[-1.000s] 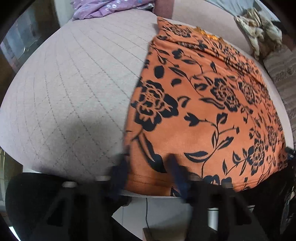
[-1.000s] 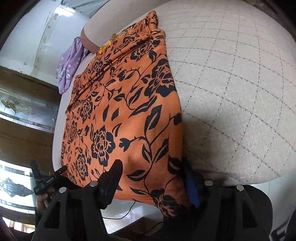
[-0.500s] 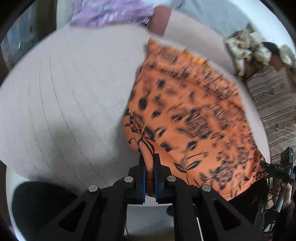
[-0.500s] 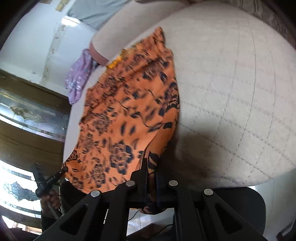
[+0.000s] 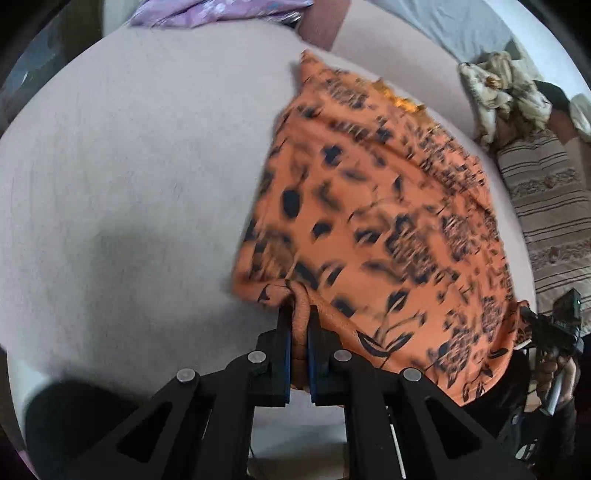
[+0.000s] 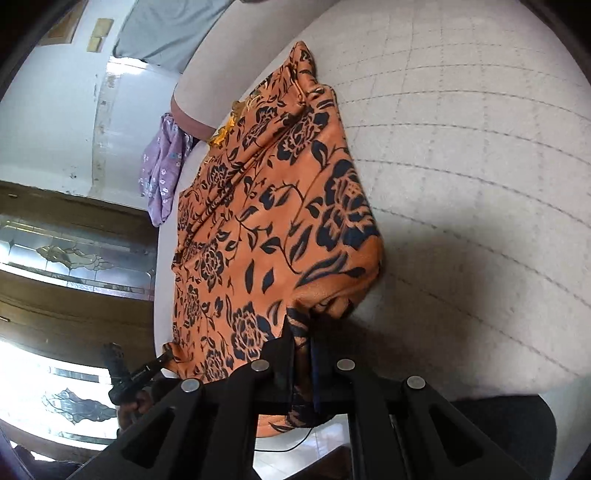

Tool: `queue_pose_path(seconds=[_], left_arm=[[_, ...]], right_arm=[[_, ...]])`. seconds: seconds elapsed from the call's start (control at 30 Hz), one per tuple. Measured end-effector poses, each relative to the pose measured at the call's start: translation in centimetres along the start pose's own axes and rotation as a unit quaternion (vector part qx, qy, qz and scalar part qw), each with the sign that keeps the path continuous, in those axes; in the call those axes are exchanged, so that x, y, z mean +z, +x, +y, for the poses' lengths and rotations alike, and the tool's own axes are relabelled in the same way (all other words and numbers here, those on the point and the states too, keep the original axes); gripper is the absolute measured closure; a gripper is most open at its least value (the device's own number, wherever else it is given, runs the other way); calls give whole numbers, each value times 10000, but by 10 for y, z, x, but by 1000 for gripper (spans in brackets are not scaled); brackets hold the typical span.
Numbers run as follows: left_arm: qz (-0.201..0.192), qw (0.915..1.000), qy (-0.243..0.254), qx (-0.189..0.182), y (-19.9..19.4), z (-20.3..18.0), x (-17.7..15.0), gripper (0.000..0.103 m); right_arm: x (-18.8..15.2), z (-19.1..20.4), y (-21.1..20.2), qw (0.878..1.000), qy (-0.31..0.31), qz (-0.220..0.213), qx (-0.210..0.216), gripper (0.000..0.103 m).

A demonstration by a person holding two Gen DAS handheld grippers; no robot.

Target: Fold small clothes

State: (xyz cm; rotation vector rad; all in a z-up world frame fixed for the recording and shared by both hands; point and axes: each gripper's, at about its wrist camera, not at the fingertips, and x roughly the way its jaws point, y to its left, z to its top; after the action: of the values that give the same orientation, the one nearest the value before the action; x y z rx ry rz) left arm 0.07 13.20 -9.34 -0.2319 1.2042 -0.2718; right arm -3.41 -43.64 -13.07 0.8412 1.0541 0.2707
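Left gripper [image 5: 299,325]: clenched on a bunched corner of the orange floral garment [image 5: 373,221], at the near hem; the fabric stands up between the two blue pads.
Right gripper [image 6: 303,343]: clamped likewise on the opposite near corner of the same hem (a fold of cloth hangs down below the jaws).
Garment, where it is: spread on the pale quilted bed [image 6: 461,155], its near edge pinched up at both corners, the rest lying flat and running away from the grippers.
Key relation: the garment's long axis runs straight ahead of both grippers, from the held hem to the far end with a yellow trim; both hands are at the same near edge, neither nearer to the far end. Judged from this, the coming fold carries the near hem forward over the body of the cloth toward that far end.
Beyond the garment: a lilac printed cloth [image 5: 207,14] lies at the far edge of the bed, well apart from the orange piece.
Writing or brands: none readable; the left view is blurred.
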Motion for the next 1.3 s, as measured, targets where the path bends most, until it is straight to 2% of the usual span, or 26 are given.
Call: queue_pose_path(seconds=[0.1,0.13,0.23,0.3,0.33,0.37,0.4,0.43,0.47,0.5,0.53,0.57,0.63,0.77,0.83,0.9,1.0,1.07,1.13,1.17,1.2,1.23,1.27,1.3], left_arm=[[-440,9984,249,-258,-21,-17,51,96],[-700,9965,313,-330,-29,-23,78,96],[-1478,9878,212,-445,-43,-27,151,95],[-1981,9798,-105,-252,-33,-21,199,90],[-2036,9787,-228,-164,-13,-19,222,66],[-1869,9821,-241,21,16,-18,244,26],[-1724,9845,-265,196,38,-16,257,16],[-1552,9862,-352,464,63,-9,266,16],[-1381,9874,-424,639,77,-1,268,16],[-1154,9881,-608,812,90,13,263,17],[-1122,9876,-774,781,93,23,255,17],[-1238,9857,-928,670,88,33,244,17],[-1414,9818,-1067,682,74,44,222,17],[-1687,9786,-1160,220,49,40,164,16],[-1612,9783,-1305,13,53,31,145,16],[-1449,9793,-1414,-64,68,19,139,16],[-1407,9795,-1424,214,89,8,145,16],[-1525,9761,-1482,441,96,2,156,16],[-1456,9765,-1517,481,103,0,165,16],[-1424,9767,-1511,543,106,-1,172,20],[-1402,9780,-1450,531,108,-2,176,34],[-1252,9816,-1358,490,112,-4,183,89],[-1061,9840,-1377,401,116,-4,191,91],[-1061,9835,-1395,451,114,-6,197,92]], right_arm=[[31,20,-5,9994,-167,-188,231,96],[51,31,-10,9983,-248,-360,382,96],[124,65,-26,9898,-456,-1111,767,96],[166,78,-27,9831,-514,-1582,767,96],[191,78,-21,9806,-401,-1760,767,95],[214,73,-6,9815,-280,-1781,637,87],[227,69,8,9840,-241,-1707,457,77],[241,59,28,9867,-119,-1620,96,44],[246,50,39,9863,46,-1644,-120,29],[245,38,47,9840,278,-1744,-223,29],[236,27,50,9821,503,-1815,-108,29],[225,21,48,9805,607,-1870,-57,29],[191,18,42,9796,509,-1942,-99,29],[119,24,51,9872,263,-1550,-264,29],[101,22,65,9904,419,-1296,-247,29],[96,22,80,9911,598,-1188,-80,29],[104,31,101,9877,828,-1327,-48,29],[115,30,109,9803,1239,-1534,-137,29],[119,29,113,9727,1532,-1734,-173,29],[122,27,114,9661,1733,-1906,-165,29],[125,26,114,9613,1875,-2014,-148,30],[130,27,113,9593,1892,-2088,-160,39],[136,29,114,9598,1805,-2128,-295,71],[142,27,117,9620,1731,-2061,-459,86]])
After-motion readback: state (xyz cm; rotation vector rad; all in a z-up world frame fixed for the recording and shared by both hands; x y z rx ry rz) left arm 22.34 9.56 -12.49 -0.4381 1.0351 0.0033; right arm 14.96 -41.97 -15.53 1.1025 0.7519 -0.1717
